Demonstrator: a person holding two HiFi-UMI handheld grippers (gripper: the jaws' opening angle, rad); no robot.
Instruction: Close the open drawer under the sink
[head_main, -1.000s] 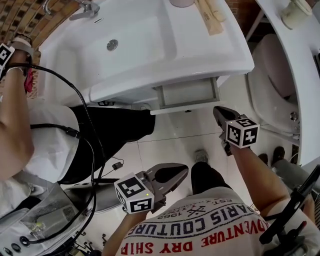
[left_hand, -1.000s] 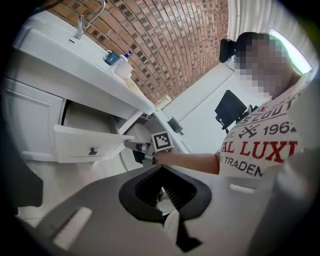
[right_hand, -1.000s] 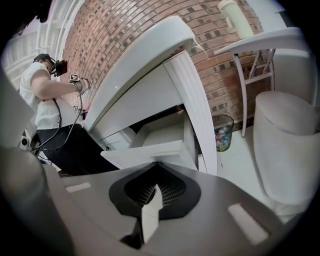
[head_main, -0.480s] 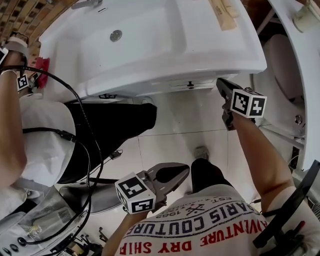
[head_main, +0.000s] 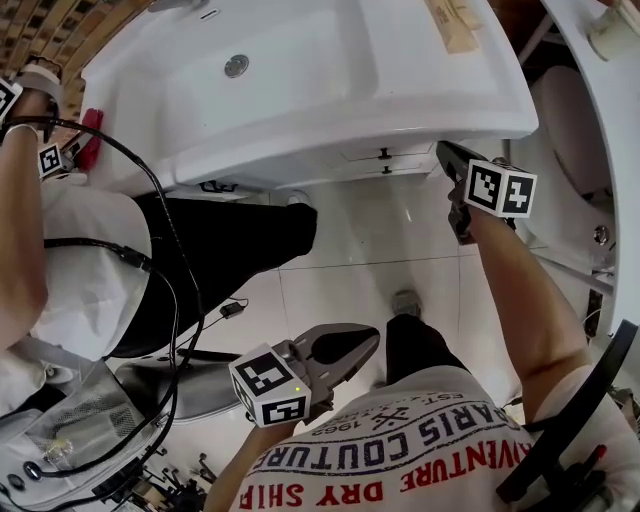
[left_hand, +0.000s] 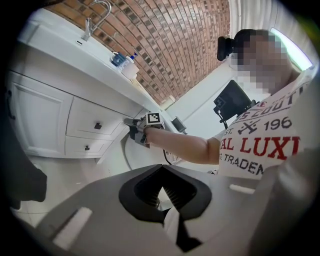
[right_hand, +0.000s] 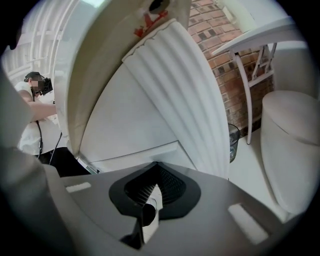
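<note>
The white sink vanity (head_main: 300, 150) fills the top of the head view. Its drawer (head_main: 385, 154) sits flush with the cabinet front, and a second knobbed drawer (head_main: 383, 171) lies just under it. In the left gripper view both drawer fronts (left_hand: 95, 125) also look flush. My right gripper (head_main: 445, 152) is shut and empty, its tips at the vanity's right end beside the drawers. In the right gripper view, that gripper (right_hand: 155, 189) looks at the vanity's white side from close up. My left gripper (head_main: 368, 342) hangs low over the floor, shut and empty.
Another person in black trousers (head_main: 220, 250) stands at the vanity's left with a black cable (head_main: 170, 260). A toilet (head_main: 565, 130) stands at the right, and a waste bin (right_hand: 234, 141) sits beside it. A wooden piece (head_main: 450, 25) lies on the sink top.
The drawer stood open a second ago and is now flush with the cabinet. My right gripper moved up to the vanity front. The left gripper stayed put.
</note>
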